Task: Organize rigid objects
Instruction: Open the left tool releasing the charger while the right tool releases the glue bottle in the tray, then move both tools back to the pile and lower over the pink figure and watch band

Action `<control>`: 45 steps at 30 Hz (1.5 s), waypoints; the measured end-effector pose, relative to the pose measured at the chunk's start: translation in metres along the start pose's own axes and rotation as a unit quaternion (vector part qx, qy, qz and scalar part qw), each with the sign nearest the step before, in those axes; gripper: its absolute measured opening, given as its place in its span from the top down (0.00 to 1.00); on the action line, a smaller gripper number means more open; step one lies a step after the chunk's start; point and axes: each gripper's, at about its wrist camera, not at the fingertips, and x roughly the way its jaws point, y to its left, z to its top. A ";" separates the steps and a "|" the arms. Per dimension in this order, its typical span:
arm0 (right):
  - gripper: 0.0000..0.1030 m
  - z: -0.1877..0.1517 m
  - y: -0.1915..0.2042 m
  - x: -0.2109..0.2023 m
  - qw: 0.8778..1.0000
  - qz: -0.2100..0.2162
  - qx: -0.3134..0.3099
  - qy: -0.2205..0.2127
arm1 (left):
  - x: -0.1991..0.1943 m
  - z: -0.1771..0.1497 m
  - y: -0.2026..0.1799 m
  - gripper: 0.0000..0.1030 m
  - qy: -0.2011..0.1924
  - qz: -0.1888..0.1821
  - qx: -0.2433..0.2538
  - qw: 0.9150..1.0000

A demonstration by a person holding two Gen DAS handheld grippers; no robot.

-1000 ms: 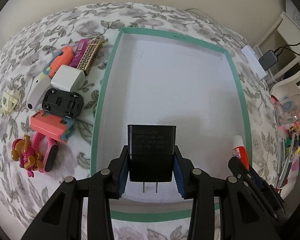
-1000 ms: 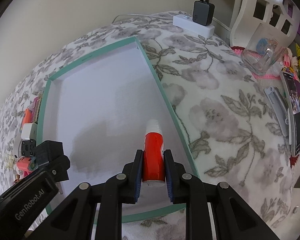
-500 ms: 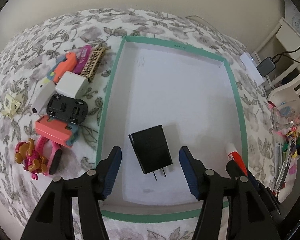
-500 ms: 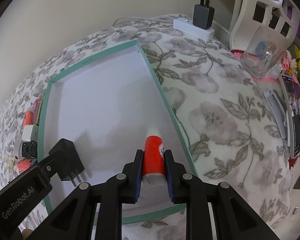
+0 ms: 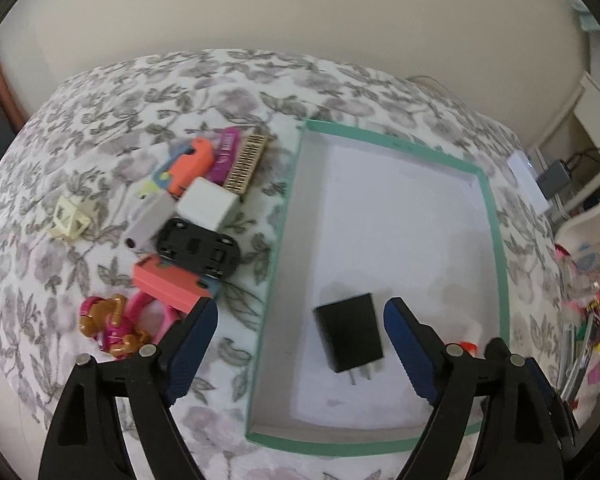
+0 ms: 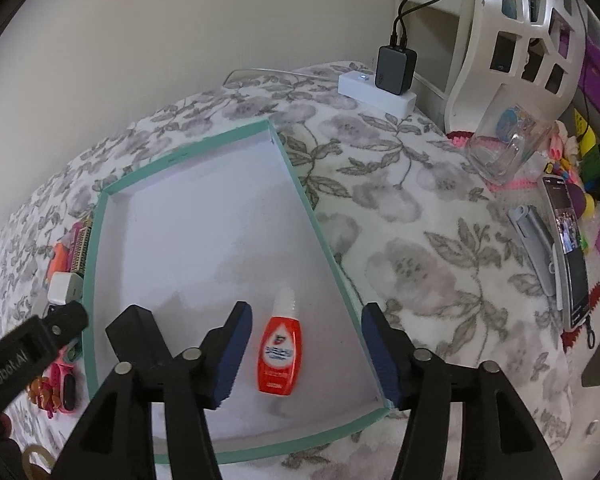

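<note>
A bed covered by a grey floral blanket [image 5: 228, 80] is seen; on it are laid a teal-rimmed white tray [image 5: 496, 240], a cluster of small toys with a black toy car [image 5: 198, 249], a white power strip [image 6: 376, 94] and a phone [image 6: 570, 252]

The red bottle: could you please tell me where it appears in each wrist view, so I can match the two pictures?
Left wrist: only the red bottle's tip peeks out at lower right, behind the right gripper, inside the box.
Right wrist: red bottle lies flat at lower centre, between the open right gripper's fingers.
Shared landmark: the teal-rimmed box.
</note>
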 end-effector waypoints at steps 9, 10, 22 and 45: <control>0.08 -0.003 0.013 0.000 0.999 0.011 -0.033 -0.014 | 0.006 0.008 0.037 0.03 0.013 0.036 -0.048 0.998; 0.02 -0.004 0.015 0.001 0.999 0.014 -0.036 -0.014 | 0.007 0.010 0.043 0.03 0.017 0.037 -0.060 0.997; 0.00 -0.014 0.061 -0.005 0.993 0.087 -0.083 -0.001 | -0.007 0.021 0.113 0.03 0.025 0.114 -0.122 0.986; 0.00 -0.063 0.204 -0.013 0.953 0.191 -0.230 0.039 | -0.022 0.014 0.239 0.03 0.030 0.137 -0.226 0.964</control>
